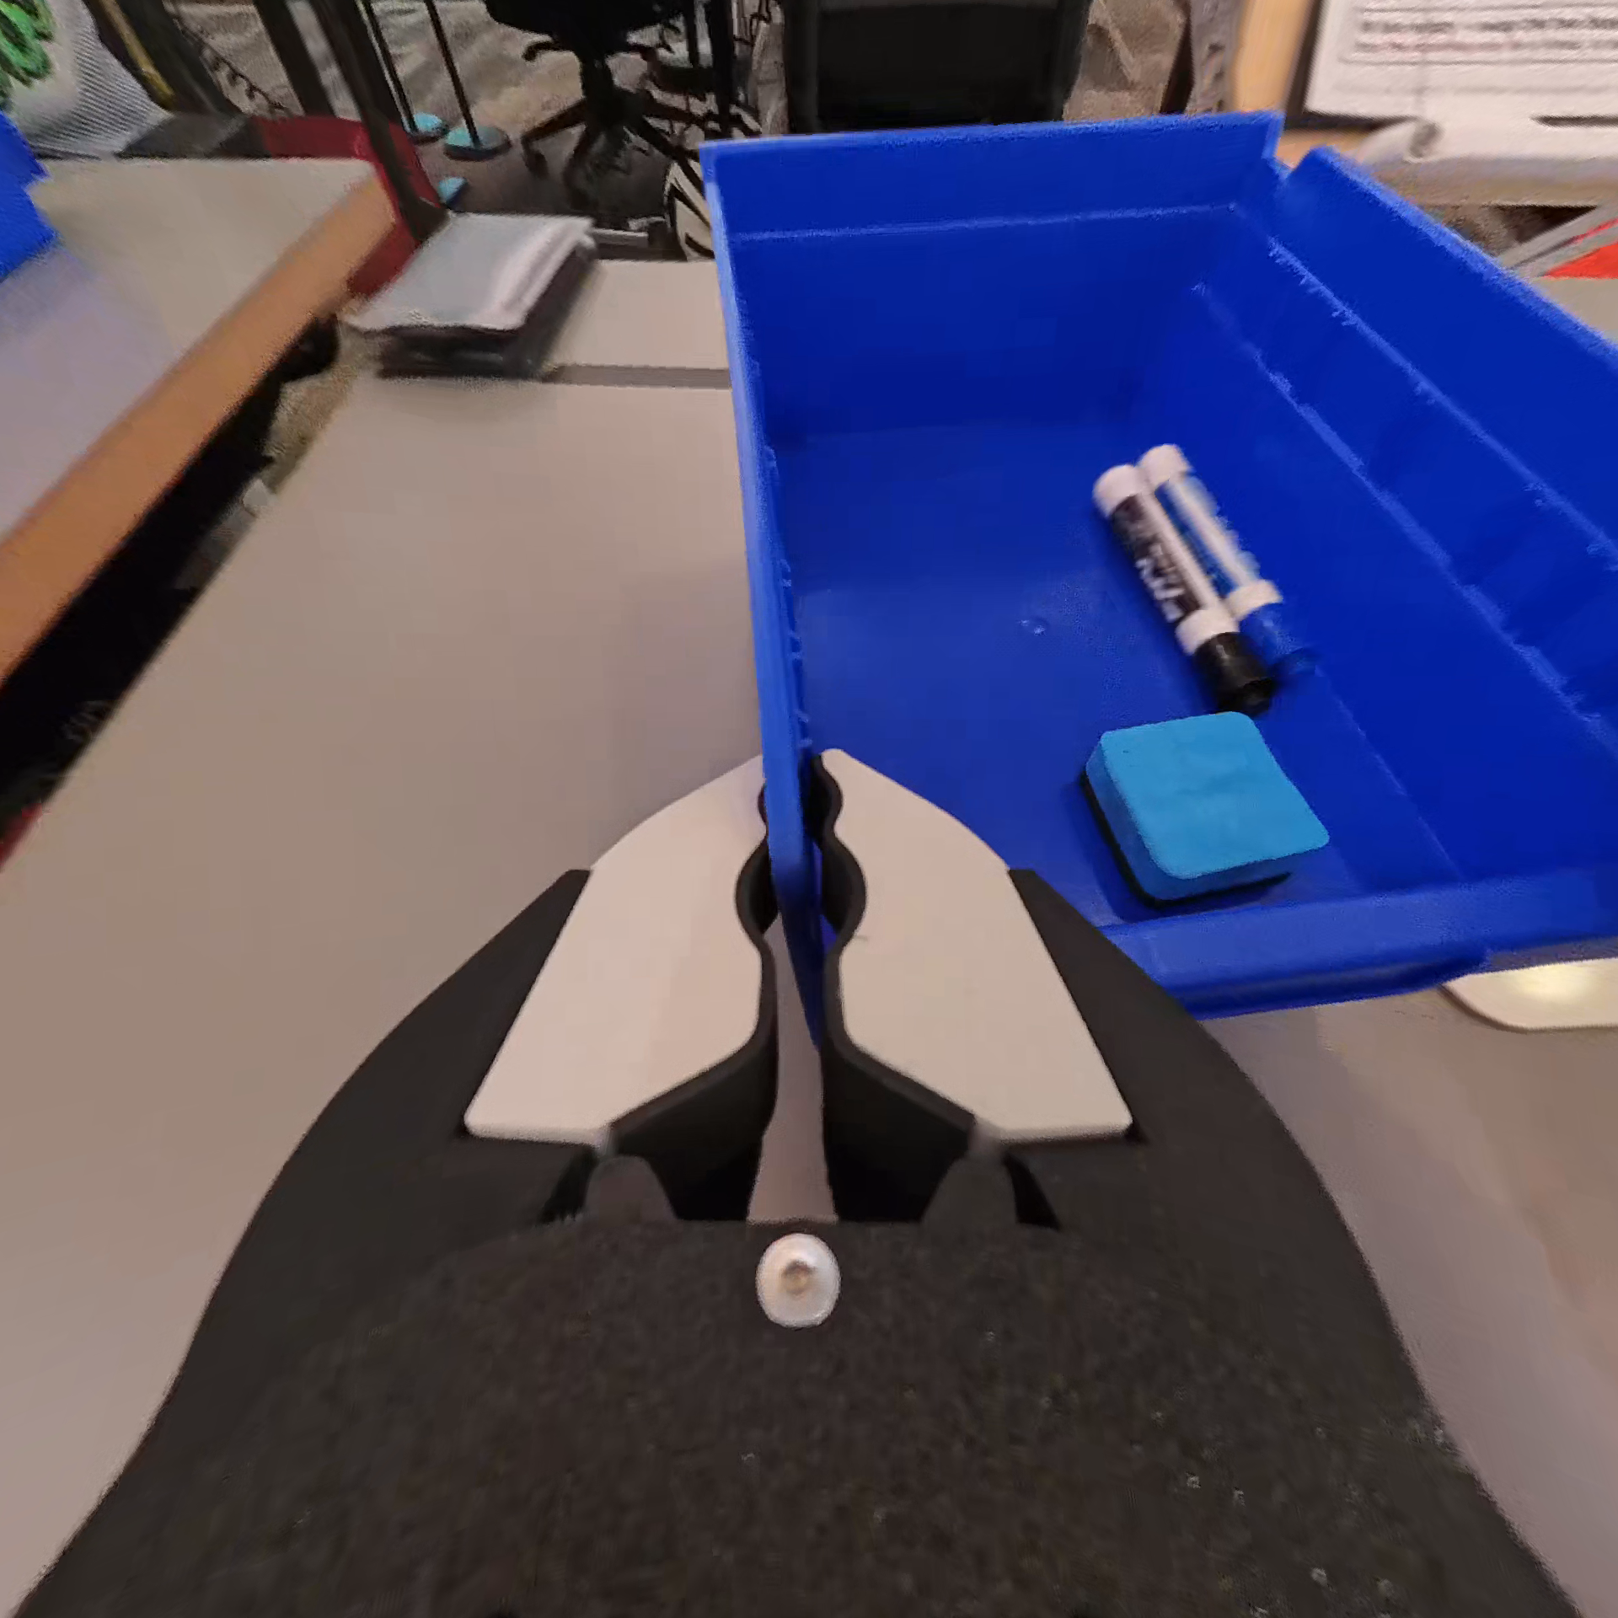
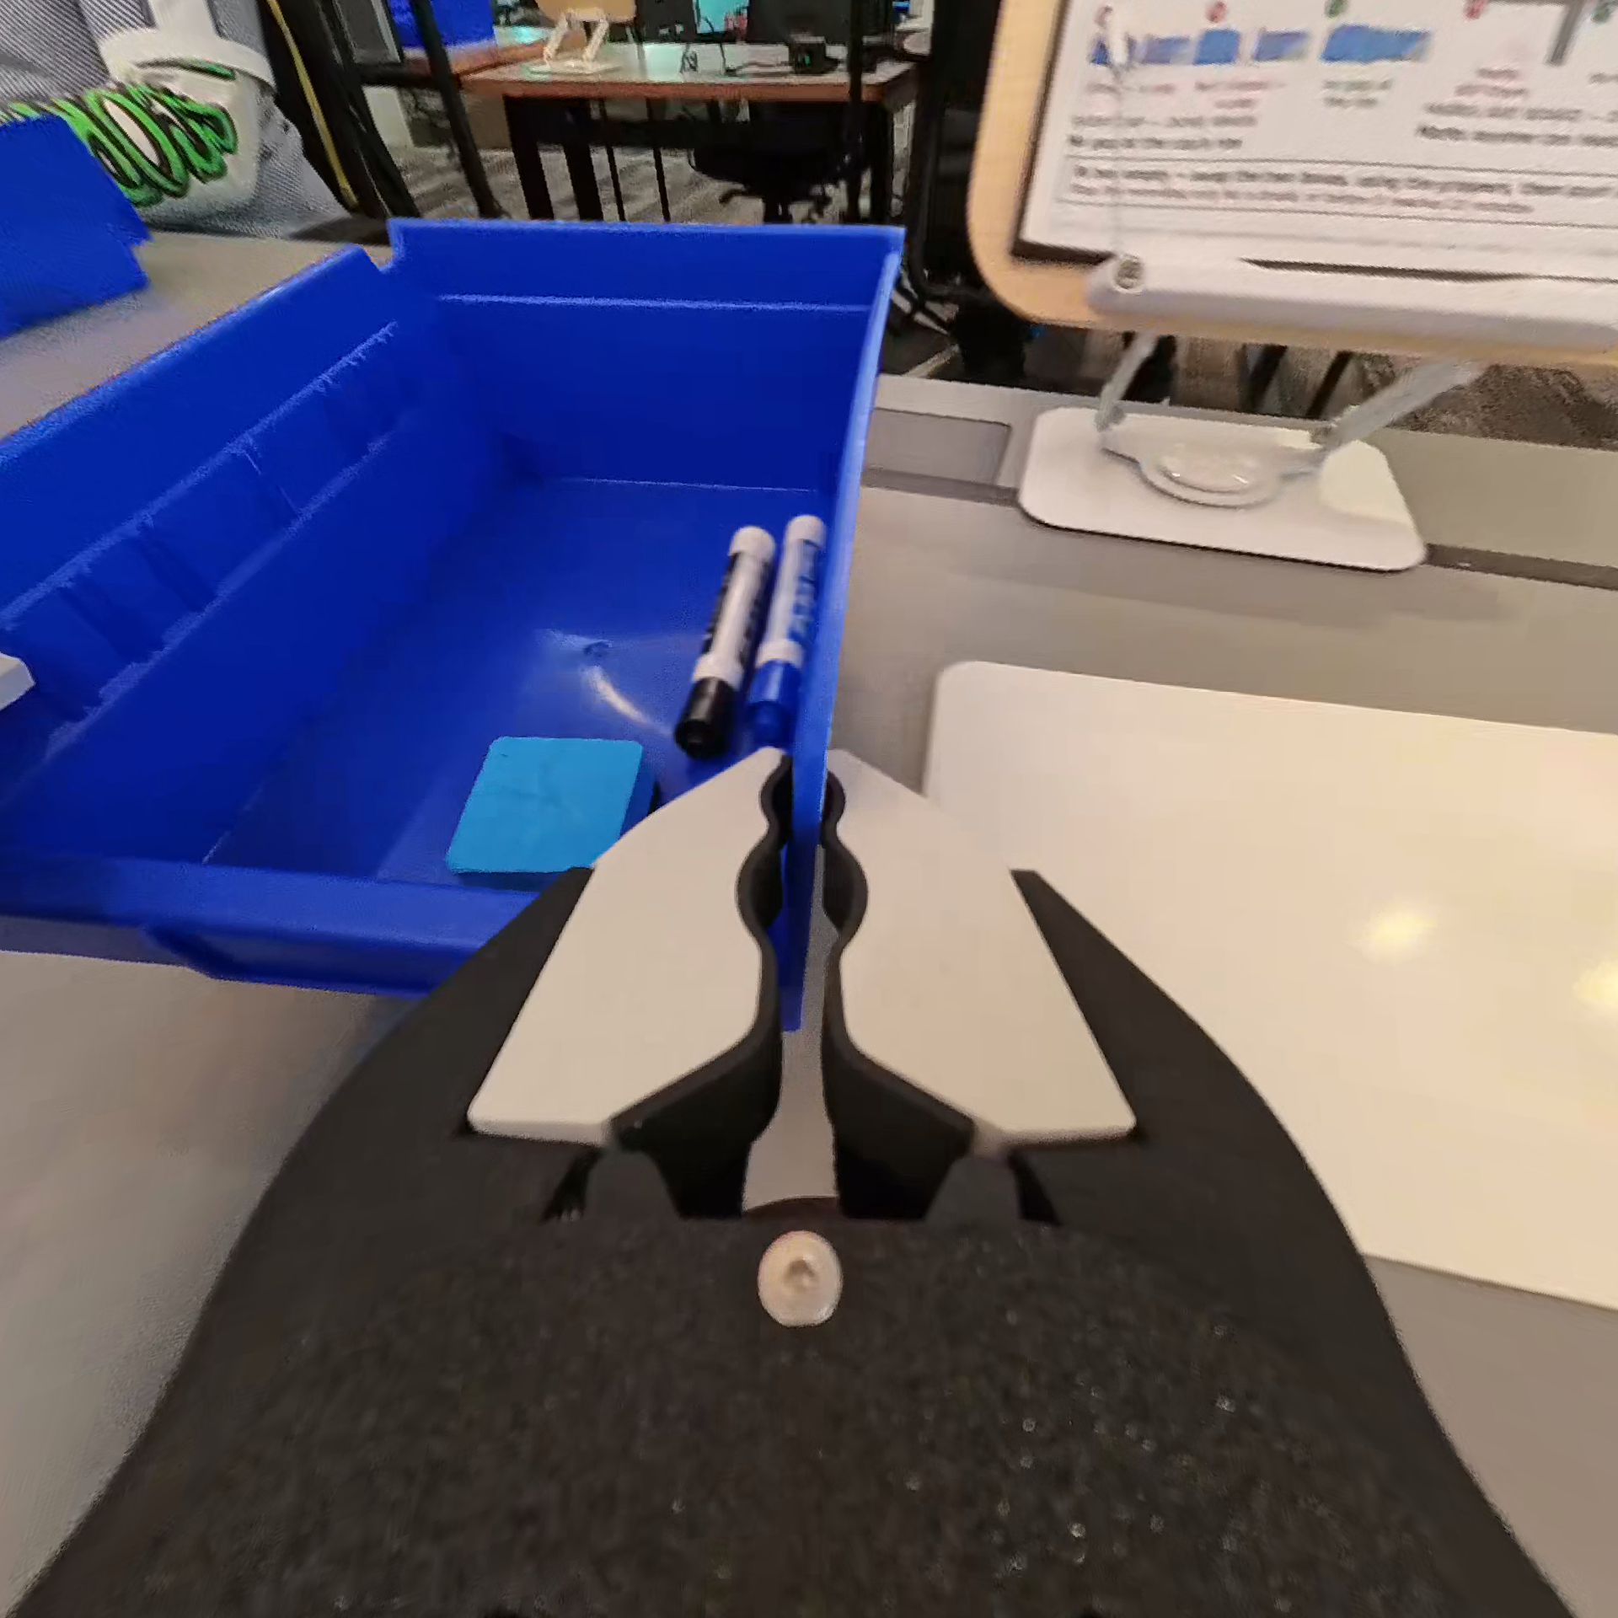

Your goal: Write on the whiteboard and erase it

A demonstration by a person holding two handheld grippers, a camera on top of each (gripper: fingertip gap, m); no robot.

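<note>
Whiteboard: flat on the desk, right of the bin
Bin: blue, gripped on both side walls
Left hand-held gripper: clenched on bin wall
Right hand-held gripper: clenched on bin wall
Eraser: inside bin
2 markers: inside bin, side by side

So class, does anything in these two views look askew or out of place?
The blue bin looks tilted, apparently off the table, with the left gripper and right gripper each clamped on a side wall. Both markers lie against one wall beside the eraser. The whiteboard lies flat.
</note>
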